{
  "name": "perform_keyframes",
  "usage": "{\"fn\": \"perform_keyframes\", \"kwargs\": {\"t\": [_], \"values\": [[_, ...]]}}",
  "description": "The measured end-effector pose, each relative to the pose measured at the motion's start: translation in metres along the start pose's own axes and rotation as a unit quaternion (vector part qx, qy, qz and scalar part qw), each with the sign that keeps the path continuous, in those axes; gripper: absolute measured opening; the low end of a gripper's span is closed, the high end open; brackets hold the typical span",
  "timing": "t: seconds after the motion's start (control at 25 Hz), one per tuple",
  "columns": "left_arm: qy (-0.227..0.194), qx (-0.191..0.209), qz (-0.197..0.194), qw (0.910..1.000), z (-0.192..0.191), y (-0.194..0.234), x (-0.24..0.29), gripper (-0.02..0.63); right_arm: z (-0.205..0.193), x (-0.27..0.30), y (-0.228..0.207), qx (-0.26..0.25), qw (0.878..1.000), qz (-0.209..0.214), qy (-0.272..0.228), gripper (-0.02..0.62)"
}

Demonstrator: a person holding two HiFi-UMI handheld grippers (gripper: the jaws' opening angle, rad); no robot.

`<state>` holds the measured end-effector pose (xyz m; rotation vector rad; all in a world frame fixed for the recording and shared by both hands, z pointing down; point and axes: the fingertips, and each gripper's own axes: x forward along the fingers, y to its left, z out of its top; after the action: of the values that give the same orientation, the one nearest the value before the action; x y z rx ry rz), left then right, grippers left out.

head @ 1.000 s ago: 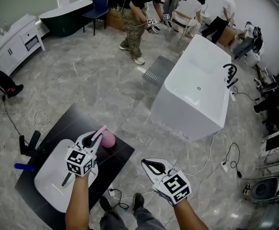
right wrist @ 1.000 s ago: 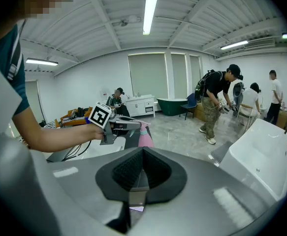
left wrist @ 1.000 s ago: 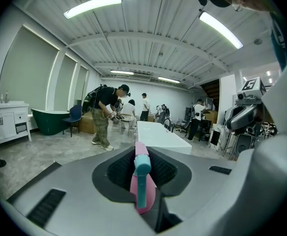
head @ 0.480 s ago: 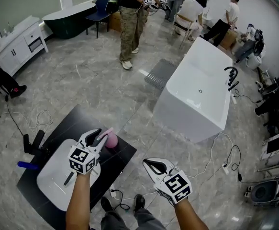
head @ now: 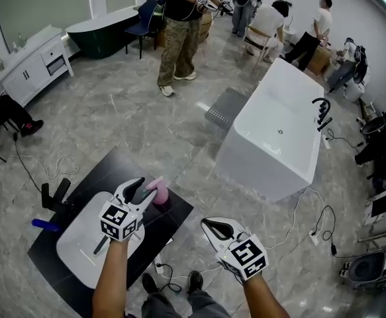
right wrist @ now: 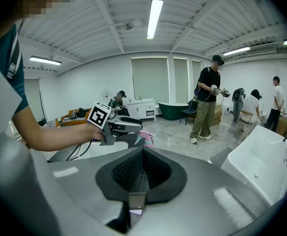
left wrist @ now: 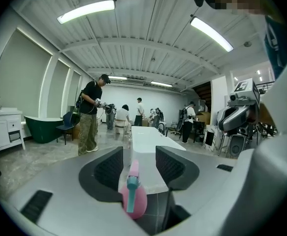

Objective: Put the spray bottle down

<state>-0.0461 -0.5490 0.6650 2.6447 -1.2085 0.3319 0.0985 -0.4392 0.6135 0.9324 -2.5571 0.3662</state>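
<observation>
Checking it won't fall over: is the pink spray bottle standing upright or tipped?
Upright: the spray bottle stands on the black counter, nozzle head on top.

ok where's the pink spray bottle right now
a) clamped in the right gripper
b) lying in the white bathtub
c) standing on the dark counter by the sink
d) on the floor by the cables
c: the spray bottle stands on the dark counter beside the white sink. The left gripper has its jaws opening, with the bottle's top between them and not pressed.
</observation>
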Motion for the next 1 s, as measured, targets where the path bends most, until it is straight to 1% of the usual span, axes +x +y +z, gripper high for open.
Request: {"fn": "perform_keyframes", "kwargs": {"t": [0.16, 0.32, 0.48, 0.56, 0.68, 0.84, 1.0], "values": [[-0.001, 0.007, 0.004, 1.0, 0.006, -0.01, -0.017, 0.21, 0.007, -0.012, 0.012, -0.008, 1.0, -0.002, -0.006, 0.009], [-0.006, 0.017, 0.012, 0.9998, 0.016, -0.015, -0.043, 0.216, 0.022, -0.022, 0.024, -0.02, 1.0, -0.007, -0.022, 0.009], [0.001, 0.036, 0.033, 0.9988, 0.028, -0.016, -0.076, 0.216, 0.047, -0.025, 0.033, -0.028, 0.999, 0.007, -0.041, 0.009], [0.003, 0.055, 0.035, 0.9979, 0.042, -0.019, -0.102, 0.216, 0.062, -0.028, 0.046, -0.03, 0.998, 0.01, -0.053, 0.011], [-0.003, 0.072, 0.046, 0.9964, 0.067, -0.03, -0.146, 0.215, 0.074, -0.039, 0.062, -0.049, 0.997, 0.019, -0.053, 0.009], [-0.027, 0.086, 0.066, 0.9937, 0.1, -0.045, -0.208, 0.165, 0.098, -0.049, 0.088, -0.065, 0.995, 0.037, -0.069, 0.011], [-0.038, 0.106, 0.081, 0.9903, 0.115, -0.064, -0.27, 0.133, 0.118, -0.061, 0.12, -0.086, 0.991, 0.053, -0.083, 0.009]]}}
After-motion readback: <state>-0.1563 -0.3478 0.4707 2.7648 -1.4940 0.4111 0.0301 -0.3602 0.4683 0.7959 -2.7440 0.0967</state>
